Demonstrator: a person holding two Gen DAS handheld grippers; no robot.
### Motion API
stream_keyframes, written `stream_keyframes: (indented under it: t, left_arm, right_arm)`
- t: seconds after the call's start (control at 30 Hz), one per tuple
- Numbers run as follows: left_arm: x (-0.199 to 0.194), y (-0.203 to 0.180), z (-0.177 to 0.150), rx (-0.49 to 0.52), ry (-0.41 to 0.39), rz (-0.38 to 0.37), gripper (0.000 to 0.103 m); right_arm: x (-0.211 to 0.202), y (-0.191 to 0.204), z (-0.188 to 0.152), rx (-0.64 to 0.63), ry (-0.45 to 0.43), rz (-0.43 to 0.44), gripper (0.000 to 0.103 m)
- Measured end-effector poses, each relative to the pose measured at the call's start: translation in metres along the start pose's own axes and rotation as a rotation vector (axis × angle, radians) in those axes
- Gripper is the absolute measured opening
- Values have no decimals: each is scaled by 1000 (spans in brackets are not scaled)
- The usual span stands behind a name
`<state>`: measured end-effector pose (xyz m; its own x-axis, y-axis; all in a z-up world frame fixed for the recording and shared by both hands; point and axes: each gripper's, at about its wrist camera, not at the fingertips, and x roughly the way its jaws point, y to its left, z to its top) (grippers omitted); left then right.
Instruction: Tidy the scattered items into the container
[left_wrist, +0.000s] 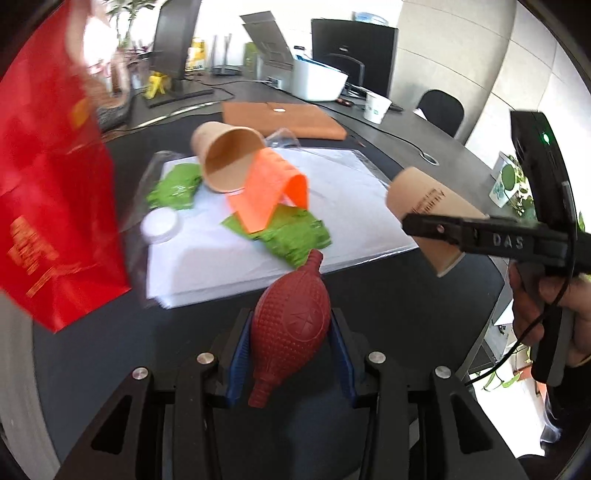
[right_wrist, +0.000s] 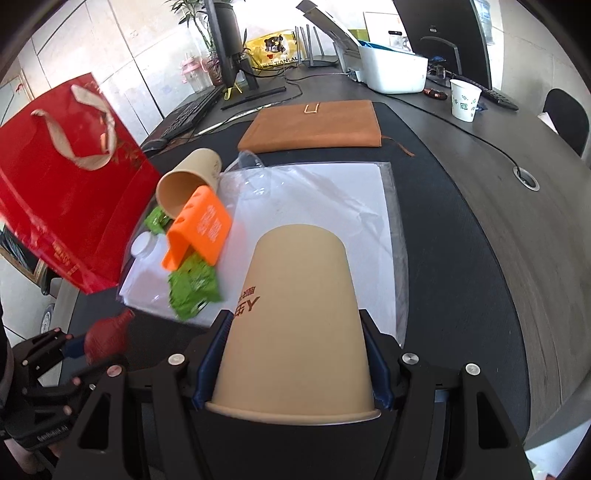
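At the left of the left wrist view the red bag (left_wrist: 55, 184) is seen; in the lower centre the left gripper (left_wrist: 291, 354) is clenched on the red bulb (left_wrist: 291, 332). The carrying step is judged in hand, and a release over the bag is needed next. In the right wrist view, the right gripper (right_wrist: 295, 354) grasps the paper cup (right_wrist: 295, 314); only here are the bag's handles shown.

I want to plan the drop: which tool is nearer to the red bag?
Left. The left tool, gripping the red bulb, is beside the red bag; the right tool, holding a cup, is farther away.
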<state>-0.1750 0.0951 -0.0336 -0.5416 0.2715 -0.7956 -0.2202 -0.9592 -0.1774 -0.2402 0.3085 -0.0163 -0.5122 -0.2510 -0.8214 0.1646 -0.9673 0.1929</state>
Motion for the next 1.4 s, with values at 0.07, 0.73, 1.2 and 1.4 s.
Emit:
stream_keyframes:
  t: [0.07, 0.73, 1.2, 1.4]
  left_arm:
    - [-6, 4, -3, -17, -13, 12, 44]
    - [-67, 103, -59, -191, -83, 197, 44]
    - [-88, 130, -84, -231, -95, 231, 44]
    - [-87, 128, -84, -246, -101, 224, 44]
  right_arm:
    - [-5, 8, -6, -14, -2, -3, 70]
    - [-7, 145, -34, -252, -23, -64, 70]
    - [-9, 189, -50, -318, -39, 13, 70]
    - [-13, 189, -50, -345, -41, 20, 70]
